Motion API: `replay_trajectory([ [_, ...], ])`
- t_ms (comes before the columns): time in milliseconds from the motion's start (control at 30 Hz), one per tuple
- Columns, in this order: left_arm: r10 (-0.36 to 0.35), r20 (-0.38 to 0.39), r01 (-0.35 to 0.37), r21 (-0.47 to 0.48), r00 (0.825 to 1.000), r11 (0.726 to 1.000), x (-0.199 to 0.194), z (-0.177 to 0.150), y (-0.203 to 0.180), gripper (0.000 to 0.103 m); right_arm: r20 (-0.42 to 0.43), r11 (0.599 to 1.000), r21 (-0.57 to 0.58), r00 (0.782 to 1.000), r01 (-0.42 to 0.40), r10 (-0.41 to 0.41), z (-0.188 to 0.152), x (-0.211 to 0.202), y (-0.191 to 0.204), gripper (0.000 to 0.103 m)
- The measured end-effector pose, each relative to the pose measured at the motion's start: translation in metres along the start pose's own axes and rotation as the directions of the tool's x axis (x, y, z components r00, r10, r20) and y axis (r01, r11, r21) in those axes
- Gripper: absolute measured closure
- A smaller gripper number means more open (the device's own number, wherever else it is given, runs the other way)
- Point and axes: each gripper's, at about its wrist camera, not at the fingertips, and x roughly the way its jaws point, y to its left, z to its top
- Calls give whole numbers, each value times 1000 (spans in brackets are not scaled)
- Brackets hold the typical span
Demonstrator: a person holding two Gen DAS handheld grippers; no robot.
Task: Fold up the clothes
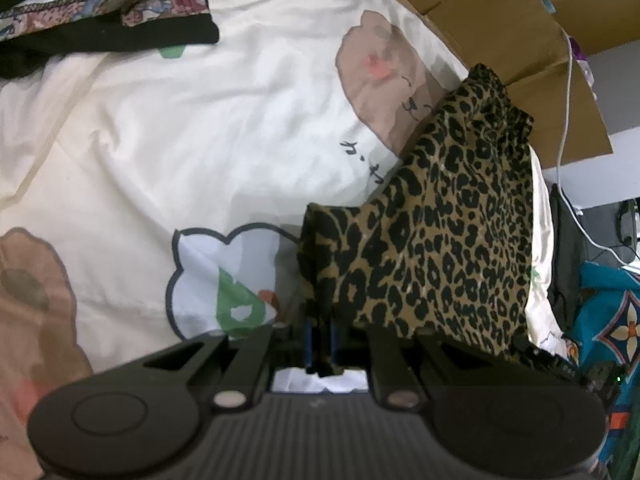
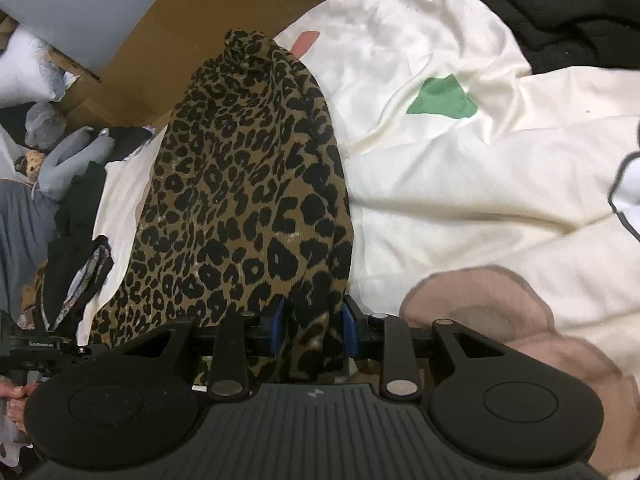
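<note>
Both the left hand-held gripper (image 1: 321, 340) and right hand-held gripper (image 2: 314, 328) are clamped on the brown-and-black leopard-print fabric garment (image 2: 248, 200), draped over the cream cartoon-printed bed cover (image 1: 160, 140)

A home bedroom: printed duvet (image 1: 200, 140), scattered clothes (image 2: 76, 264), cardboard boxes (image 1: 520, 20).

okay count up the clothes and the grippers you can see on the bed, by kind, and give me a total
Leopard-print garment: 1
Black garment with floral trim: 1
Grippers: 2, left gripper, right gripper
Total: 4
</note>
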Motion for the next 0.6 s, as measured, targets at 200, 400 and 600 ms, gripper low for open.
replay_trajectory([
  [200,-14,-5,14,18,1000,1000,-6,1,-6,95,-17,999,11,999,-46,47,7,-4,0,100],
  [400,-22,-26,23,43,999,999,-25,-2,-11,95,-41,992,54,993,-113,115,16,-20,-3,100],
  [600,-3,-45,6,64,999,998,-43,1,-10,95,-113,986,53,981,-155,160,9,-29,4,100],
])
